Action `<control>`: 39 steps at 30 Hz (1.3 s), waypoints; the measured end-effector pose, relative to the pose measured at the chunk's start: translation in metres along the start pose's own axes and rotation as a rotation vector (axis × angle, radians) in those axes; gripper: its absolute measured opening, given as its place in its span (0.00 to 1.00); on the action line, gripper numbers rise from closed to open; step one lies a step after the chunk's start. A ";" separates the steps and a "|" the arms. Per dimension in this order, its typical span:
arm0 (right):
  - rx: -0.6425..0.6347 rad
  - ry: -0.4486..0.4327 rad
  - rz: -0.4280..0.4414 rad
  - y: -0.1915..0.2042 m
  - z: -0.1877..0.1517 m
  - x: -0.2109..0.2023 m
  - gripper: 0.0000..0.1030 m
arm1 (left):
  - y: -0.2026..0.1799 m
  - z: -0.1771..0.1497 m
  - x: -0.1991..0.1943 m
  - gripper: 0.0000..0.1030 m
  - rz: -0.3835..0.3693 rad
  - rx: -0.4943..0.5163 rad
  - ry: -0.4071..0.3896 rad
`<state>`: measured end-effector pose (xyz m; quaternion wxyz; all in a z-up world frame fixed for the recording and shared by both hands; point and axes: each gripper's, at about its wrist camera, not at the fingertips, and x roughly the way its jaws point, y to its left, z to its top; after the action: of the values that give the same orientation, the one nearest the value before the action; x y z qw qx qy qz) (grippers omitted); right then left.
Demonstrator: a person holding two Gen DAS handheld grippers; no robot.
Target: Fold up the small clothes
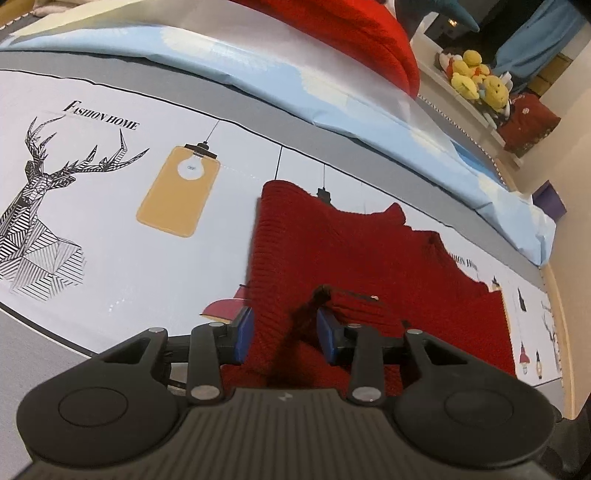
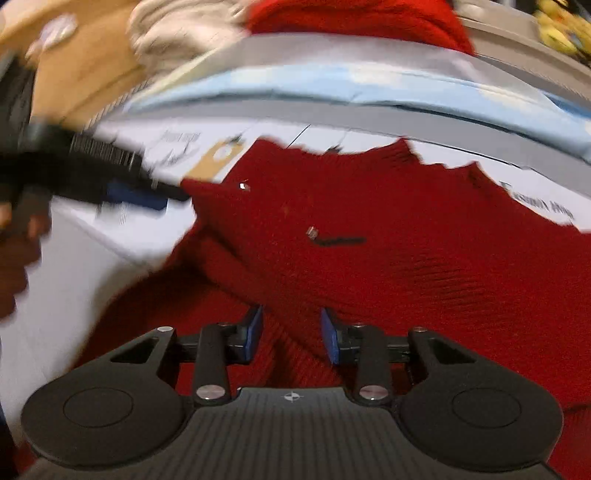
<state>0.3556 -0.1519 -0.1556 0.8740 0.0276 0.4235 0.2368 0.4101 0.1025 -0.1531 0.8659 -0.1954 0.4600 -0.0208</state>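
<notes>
Knitwear fills the near part of both wrist views: a small red sweater (image 1: 369,258) lies on a printed bedsheet (image 1: 110,206), close to the sheet's near edge. The left gripper (image 1: 284,330) has its blue pads apart with a raised fold of the knit and a dark tassel (image 1: 317,295) standing between them; whether the pads already press the cloth cannot be told. The right gripper (image 2: 291,334) likewise stands with jaws apart over a ridge of the sweater, red knit between the pads but no clear squeeze.

The step in hand looks like the taking of a hold along the near hem or side, ahead of a fold. The next move probably calls for both pairs of pads to close on the cloth, then a lift and a carry across toward the far edge of the garment.

Farther off, the sweater's left edge runs straight, with open sheet beyond it, bearing a lamp print (image 1: 177,192) and a stag print (image 1: 40,206). That side offers room. At the sheet's far edge lies a pale blue quilt (image 1: 332,92), with a red pillow (image 1: 332,29) behind it; a fold sent that way has less room.
</notes>
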 end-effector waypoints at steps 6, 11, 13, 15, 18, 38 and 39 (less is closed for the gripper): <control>0.071 0.020 -0.148 -0.013 -0.001 0.007 0.41 | -0.005 0.000 0.003 0.39 -0.023 0.000 -0.027; 0.122 -0.028 -0.152 -0.015 0.003 -0.008 0.41 | -0.011 -0.002 0.009 0.43 -0.035 0.032 -0.048; 0.136 -0.045 -0.161 -0.016 0.006 -0.012 0.41 | -0.013 -0.004 0.012 0.44 -0.057 0.040 -0.048; 0.160 -0.053 -0.173 -0.021 0.006 -0.014 0.41 | -0.016 -0.005 0.015 0.46 -0.081 0.055 -0.046; 0.200 -0.047 -0.178 -0.028 0.005 -0.015 0.41 | -0.023 -0.007 0.017 0.52 -0.094 0.097 -0.064; 0.323 -0.117 -0.287 -0.059 0.005 -0.031 0.41 | -0.025 0.018 -0.031 0.12 -0.032 0.118 -0.270; 0.337 -0.112 -0.297 -0.062 0.004 -0.030 0.42 | -0.020 0.017 -0.022 0.12 -0.016 0.100 -0.229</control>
<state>0.3669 -0.2193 -0.1460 0.9044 0.1235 0.4072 0.0296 0.4140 0.0945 -0.1198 0.9212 -0.1567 0.3549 -0.0282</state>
